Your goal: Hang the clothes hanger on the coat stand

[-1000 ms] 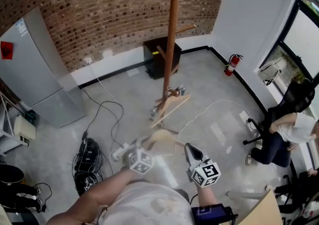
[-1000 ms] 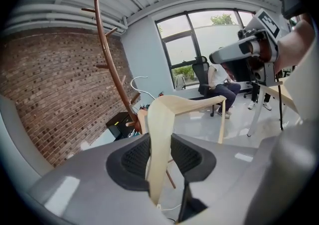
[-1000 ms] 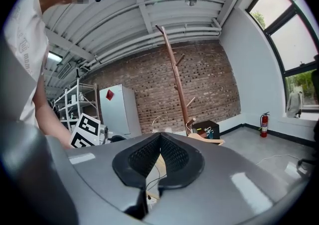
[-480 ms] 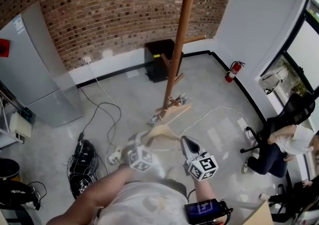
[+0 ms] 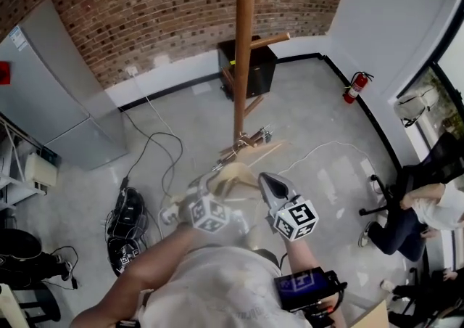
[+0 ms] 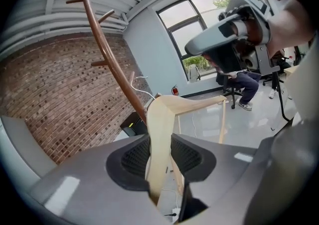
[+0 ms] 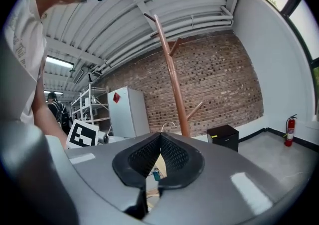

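Two grippers are up, but only the left gripper (image 6: pixel 160 144) carries anything: its jaws stand wide, clamped on one arm of the wooden clothes hanger (image 6: pixel 194 103), held in the air near the coat stand (image 5: pixel 243 43). The right gripper (image 7: pixel 158 153) has its jaws together, empty. This looks like the approach; next the hanger needs raising over a peg (image 5: pixel 270 41).
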Demonstrator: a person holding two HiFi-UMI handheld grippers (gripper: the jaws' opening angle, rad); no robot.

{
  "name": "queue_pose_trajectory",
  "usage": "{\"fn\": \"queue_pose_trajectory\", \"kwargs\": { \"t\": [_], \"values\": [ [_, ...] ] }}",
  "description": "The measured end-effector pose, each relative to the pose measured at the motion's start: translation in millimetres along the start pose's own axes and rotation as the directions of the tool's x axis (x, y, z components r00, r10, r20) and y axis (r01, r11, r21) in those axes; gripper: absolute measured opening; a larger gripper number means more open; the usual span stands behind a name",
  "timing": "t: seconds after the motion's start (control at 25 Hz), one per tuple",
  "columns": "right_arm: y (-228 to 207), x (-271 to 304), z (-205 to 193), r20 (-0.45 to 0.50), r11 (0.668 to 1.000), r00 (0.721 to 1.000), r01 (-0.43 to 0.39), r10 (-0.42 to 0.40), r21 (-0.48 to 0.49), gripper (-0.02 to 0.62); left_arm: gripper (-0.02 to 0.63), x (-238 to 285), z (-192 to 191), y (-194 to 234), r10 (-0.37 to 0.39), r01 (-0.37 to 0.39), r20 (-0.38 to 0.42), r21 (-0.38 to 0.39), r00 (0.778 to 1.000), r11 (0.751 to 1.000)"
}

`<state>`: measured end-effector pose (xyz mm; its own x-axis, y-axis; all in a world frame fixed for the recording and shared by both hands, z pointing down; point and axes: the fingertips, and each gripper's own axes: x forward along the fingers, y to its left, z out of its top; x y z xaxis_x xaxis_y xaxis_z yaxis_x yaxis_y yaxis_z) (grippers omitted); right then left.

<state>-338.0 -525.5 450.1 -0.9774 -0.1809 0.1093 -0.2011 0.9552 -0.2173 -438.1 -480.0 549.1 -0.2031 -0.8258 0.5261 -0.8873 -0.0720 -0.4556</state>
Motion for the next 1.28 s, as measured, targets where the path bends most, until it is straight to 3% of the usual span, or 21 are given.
{"fn": "queue_pose_trajectory", "kwargs": {
  "t": [0.28, 0.64, 1.28],
  "values": [
    [-35.6, 16.4, -6.5, -0.045, 0.997, 0.996, -0.079, 0.08, 0.023, 0.014, 0.132, 42.6, -1.6, -8.6, 0.021, -0.025, -0.078, -0.05, 0.997, 0.998],
    [-53.6, 34.8, -18.3, -0.084, 0.985, 0.982, -0.164, 0.169, 0.058, 0.015, 0.132, 74.2, -8.1, -29.6, 0.023, -0.03, -0.146, -0.046, 0.989, 0.998],
    [-91.6, 19.8, -30.2, -0.134, 0.979, 0.97, -0.193, 0.201, 0.069, 0.014, 0.132, 112.7, -44.8, -31.9, 0.111, -0.112, -0.266, 0.01, 0.958, 0.994]
  ]
}}
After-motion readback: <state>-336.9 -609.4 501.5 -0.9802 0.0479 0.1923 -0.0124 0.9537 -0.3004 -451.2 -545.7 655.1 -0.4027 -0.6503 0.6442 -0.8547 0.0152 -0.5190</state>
